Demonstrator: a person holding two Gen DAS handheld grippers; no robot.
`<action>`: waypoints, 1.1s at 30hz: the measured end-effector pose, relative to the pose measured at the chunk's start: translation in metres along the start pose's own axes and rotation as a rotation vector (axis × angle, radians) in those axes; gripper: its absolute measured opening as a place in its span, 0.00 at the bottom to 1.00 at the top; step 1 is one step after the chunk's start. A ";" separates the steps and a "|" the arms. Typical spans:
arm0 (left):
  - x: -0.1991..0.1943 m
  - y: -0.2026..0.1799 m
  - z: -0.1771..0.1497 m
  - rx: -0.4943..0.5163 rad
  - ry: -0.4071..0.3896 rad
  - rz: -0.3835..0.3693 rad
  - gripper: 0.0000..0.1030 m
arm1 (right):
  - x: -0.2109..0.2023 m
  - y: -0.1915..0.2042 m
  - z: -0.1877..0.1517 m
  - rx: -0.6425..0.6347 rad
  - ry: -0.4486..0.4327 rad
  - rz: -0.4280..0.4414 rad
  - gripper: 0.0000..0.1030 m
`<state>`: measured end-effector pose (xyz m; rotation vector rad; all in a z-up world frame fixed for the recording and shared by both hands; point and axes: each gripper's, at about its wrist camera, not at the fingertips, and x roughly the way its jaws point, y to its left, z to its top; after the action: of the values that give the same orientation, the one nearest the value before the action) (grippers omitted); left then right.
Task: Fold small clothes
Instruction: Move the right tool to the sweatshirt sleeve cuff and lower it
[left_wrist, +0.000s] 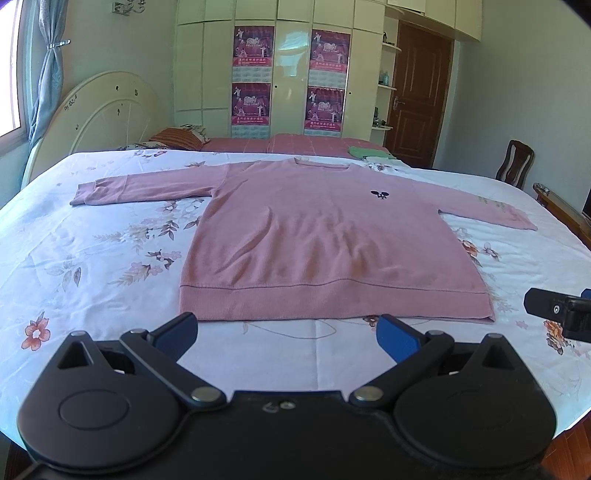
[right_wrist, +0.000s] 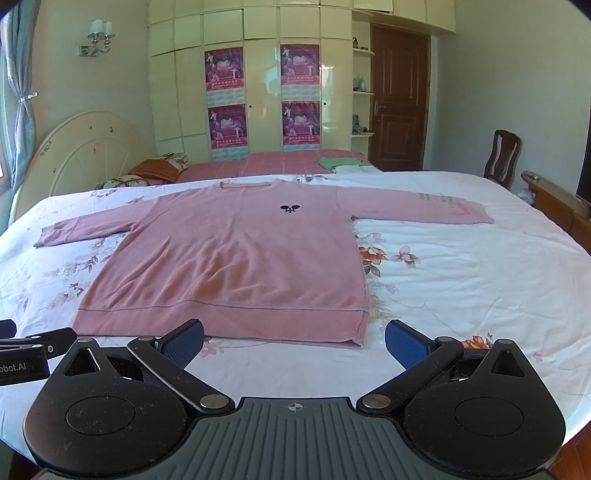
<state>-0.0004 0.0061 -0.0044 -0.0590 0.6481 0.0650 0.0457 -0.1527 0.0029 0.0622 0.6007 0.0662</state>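
A pink sweatshirt (left_wrist: 317, 236) lies flat and face up on a bed's floral quilt (left_wrist: 92, 258), both sleeves spread out. The left gripper (left_wrist: 288, 332) and right gripper (right_wrist: 293, 341) hover just short of its hem, jaws wide apart and holding nothing. Folded green clothes (right_wrist: 338, 162) lie beyond it.

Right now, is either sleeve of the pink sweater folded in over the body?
No. The pink sweater lies flat on the floral bedsheet with both sleeves stretched straight out sideways.

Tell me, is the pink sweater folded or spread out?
Spread out: the pink sweater lies flat on the bed, both sleeves extended sideways.
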 end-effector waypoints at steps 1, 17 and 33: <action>0.000 0.000 0.000 0.003 0.002 -0.002 1.00 | 0.000 0.000 0.000 -0.002 0.002 0.001 1.00; 0.030 -0.015 0.032 -0.024 -0.036 -0.154 1.00 | 0.019 -0.026 0.015 0.014 0.013 -0.056 1.00; 0.117 -0.025 0.106 -0.026 -0.060 -0.098 0.77 | 0.086 -0.129 0.078 0.180 -0.058 -0.154 0.23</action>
<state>0.1582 -0.0063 0.0102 -0.1135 0.5832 -0.0189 0.1664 -0.2772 0.0089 0.1914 0.5509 -0.1390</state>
